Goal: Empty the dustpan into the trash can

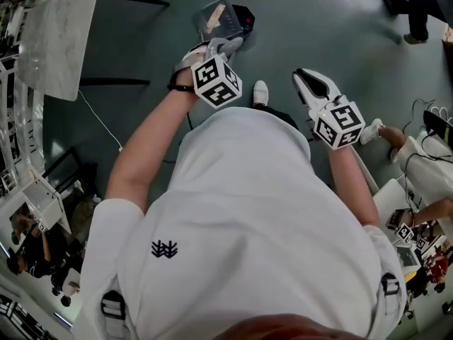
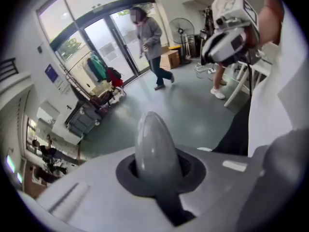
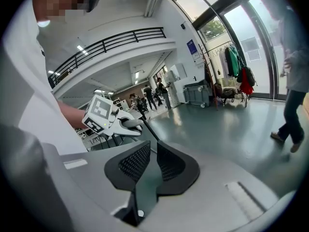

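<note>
In the head view, the grey dustpan [image 1: 218, 18] sits low over the green floor ahead of me, tilted, with a tan scrap in it. A black body with a red spot [image 1: 243, 18] lies right against it; I cannot tell if that is the trash can. My left gripper [image 1: 223, 47] is shut on the dustpan's handle. The handle's grey rounded end [image 2: 153, 149] fills the jaws in the left gripper view, and its thin black rod [image 3: 148, 129] shows in the right gripper view. My right gripper [image 1: 304, 78] is held off to the right, shut and holding nothing [image 3: 147, 161].
A white tabletop [image 1: 56, 41] stands at the left on black legs. My shoe [image 1: 260, 92] is on the floor below the dustpan. Seated people and cables crowd the right edge [image 1: 417, 161]. A person [image 2: 152, 42] walks by the glass doors, near a standing fan [image 2: 181, 30].
</note>
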Available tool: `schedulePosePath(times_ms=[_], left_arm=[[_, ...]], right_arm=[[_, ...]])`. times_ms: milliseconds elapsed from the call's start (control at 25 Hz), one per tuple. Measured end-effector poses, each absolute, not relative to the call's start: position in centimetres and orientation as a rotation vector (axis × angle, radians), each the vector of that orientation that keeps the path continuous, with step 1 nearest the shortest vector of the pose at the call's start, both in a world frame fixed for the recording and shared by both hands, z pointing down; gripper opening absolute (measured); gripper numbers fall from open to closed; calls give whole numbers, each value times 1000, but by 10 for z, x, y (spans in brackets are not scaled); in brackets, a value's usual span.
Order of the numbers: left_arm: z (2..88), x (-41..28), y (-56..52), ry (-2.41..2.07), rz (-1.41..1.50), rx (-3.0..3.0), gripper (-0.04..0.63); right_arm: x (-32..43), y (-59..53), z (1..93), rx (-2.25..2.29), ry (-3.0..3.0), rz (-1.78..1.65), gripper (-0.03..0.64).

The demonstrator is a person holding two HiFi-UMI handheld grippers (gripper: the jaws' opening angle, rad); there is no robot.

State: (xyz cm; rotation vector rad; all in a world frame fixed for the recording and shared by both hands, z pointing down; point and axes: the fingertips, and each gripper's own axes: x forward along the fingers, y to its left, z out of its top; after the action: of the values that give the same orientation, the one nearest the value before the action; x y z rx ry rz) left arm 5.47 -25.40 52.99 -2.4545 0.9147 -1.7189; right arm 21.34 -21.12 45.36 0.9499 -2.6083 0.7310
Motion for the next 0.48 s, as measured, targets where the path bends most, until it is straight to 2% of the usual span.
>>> schedulePosePath(times_ms=[200,480], left_arm=[[555,88,-229,581,-1772,-2298,67],[578,97,-209,239,-1787,-2102,65]], right_arm=[[216,-212,456,954,-2607,745,44],[212,-212,456,948,-2605,767,44]])
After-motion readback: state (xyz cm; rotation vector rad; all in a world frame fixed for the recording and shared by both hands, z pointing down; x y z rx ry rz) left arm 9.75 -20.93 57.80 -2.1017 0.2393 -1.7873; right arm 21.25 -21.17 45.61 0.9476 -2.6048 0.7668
